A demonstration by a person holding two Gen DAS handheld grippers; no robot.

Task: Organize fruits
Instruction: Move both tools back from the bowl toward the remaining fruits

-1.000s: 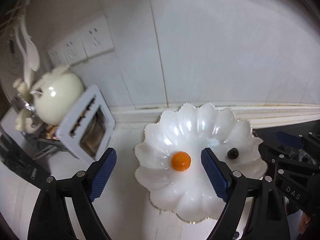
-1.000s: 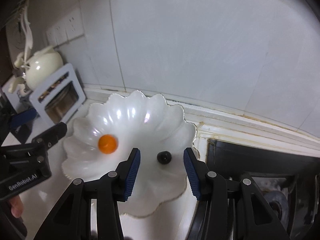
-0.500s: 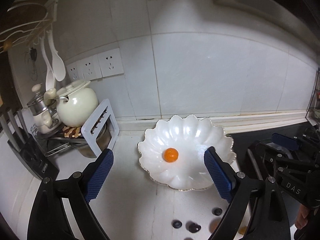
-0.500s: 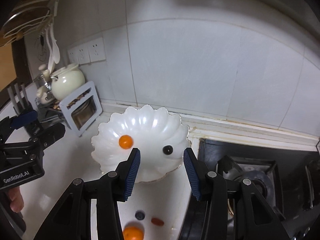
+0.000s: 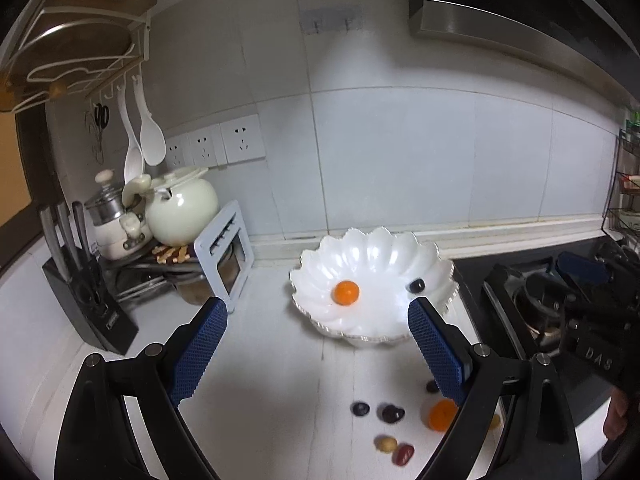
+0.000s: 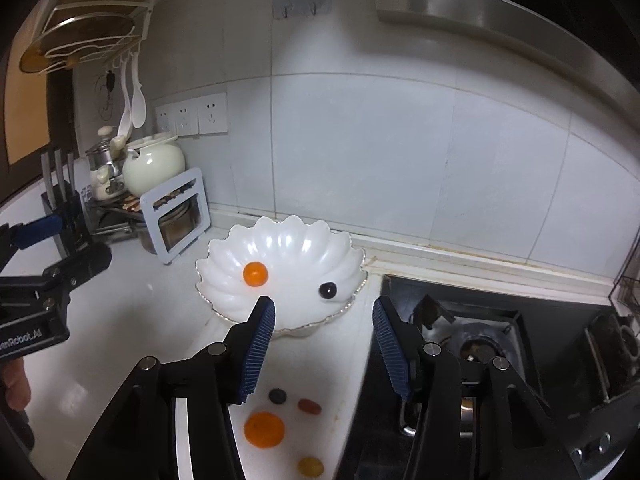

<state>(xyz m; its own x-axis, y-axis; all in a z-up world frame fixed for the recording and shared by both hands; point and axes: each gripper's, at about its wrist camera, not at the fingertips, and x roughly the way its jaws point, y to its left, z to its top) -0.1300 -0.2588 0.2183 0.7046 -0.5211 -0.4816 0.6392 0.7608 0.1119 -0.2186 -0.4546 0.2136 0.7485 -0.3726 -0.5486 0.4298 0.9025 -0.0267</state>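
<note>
A white scalloped bowl (image 5: 436, 264) sits in the middle of both views, on the tabletop (image 5: 280, 360) close to the tiled back wall. Two fruits already lie in it: a small orange (image 5: 346, 292) left of centre and a dark berry (image 5: 417, 285) near its right rim. So the sorting looks begun but far from finished.

The rest waits on the tabletop, toward the lower edge of the frames, in front of the bowl. In the left wrist view I count a dark berry (image 5: 360, 409), a second dark fruit (image 5: 392, 413), a pale yellowish fruit (image 5: 385, 443), a red fruit (image 5: 403, 454), a bigger orange (image 5: 440, 416) partly behind the right finger, and one more dark piece (image 5: 432, 386) beside it. Another yellowish bit may hide behind that finger; too little shows to tell. At least six pieces remain to go in.

The left gripper (image 5: 316, 354) stands wide, nothing between its fingers. The right gripper (image 6: 324, 350) is narrower, its jaws are opening, and it also carries nothing. Both hang above the tabletop, pointed down at the bowl, with the loose fruit below and between them.

My guess is the next step is a reach down for one loose fruit each. The small round ones will likely roll if nudged, so a centred closing matters. The stove (image 6: 480, 336) lies right of the bowl, just beside the loose fruit.
</note>
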